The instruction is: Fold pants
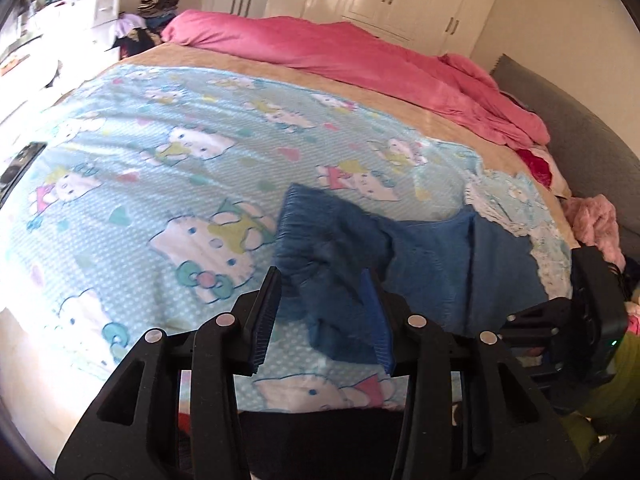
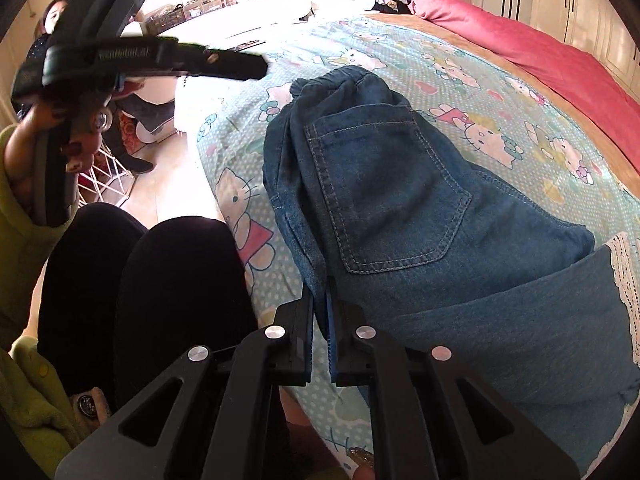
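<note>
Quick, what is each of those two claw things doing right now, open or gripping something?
Left gripper: jaws apart, denim lies between them, not pinched.
Right gripper: shut on the edge of the jeans.

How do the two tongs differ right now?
The left tongs stand apart, raised over the jeans with no cloth pinched; the right tongs are nearly closed on the jeans' near edge. The left pair hovers by the elastic waistband; the right pair sits low by the pocket side. Both point down at the bed.
</note>
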The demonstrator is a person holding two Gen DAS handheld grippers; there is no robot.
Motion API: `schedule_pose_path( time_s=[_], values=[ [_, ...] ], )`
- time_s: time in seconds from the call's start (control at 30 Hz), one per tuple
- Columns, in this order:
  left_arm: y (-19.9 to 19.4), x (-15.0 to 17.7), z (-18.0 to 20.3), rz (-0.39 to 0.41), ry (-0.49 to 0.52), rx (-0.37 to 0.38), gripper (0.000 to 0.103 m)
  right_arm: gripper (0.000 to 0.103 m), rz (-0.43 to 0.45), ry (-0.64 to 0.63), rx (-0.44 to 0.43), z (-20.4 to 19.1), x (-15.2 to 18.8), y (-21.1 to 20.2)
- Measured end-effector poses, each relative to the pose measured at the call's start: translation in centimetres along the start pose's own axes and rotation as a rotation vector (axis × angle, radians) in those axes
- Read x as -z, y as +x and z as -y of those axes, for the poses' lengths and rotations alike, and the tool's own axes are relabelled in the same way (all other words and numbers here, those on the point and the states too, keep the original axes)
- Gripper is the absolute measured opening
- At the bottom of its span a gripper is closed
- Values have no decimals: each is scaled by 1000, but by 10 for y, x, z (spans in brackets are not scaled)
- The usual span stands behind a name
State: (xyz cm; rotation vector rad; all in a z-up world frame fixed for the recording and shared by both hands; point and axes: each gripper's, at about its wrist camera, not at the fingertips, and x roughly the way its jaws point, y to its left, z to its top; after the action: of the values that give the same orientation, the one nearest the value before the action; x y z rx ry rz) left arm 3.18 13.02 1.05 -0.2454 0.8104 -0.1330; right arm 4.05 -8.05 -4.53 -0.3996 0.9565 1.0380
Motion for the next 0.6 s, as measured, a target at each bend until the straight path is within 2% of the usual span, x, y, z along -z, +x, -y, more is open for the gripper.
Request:
schedule_pose_path(
  time_s=[0.13, 0.2, 0.27, 0.3, 0.37, 0.43, 0.5, 0.6],
  values=[
    [19, -7, 25, -31, 49, 43, 33, 9, 0, 6, -1, -1, 0, 0],
    [40, -6, 32, -78, 70, 49, 32, 13, -1, 26, -26, 1, 1, -2],
    [65, 1, 27, -152, 72, -12, 23, 14, 0, 25, -37, 1, 0, -8],
    [72, 5, 25, -172, 72, -30, 23, 14, 6, 11, -32, 0, -1, -13],
    [77, 12, 21, -175, 61, -25, 22, 18, 44, 14, -29, 5, -5, -29],
    [76, 16, 19, -174, 56, -18, 23, 29, 81, 38, -4, 14, -12, -39],
    [74, 17, 19, -172, 56, -19, 22, 30, 96, 76, 21, 25, -21, -40],
    [75, 18, 18, -168, 56, -18, 23, 30, 68, 122, 43, 37, -28, -27]
  ],
)
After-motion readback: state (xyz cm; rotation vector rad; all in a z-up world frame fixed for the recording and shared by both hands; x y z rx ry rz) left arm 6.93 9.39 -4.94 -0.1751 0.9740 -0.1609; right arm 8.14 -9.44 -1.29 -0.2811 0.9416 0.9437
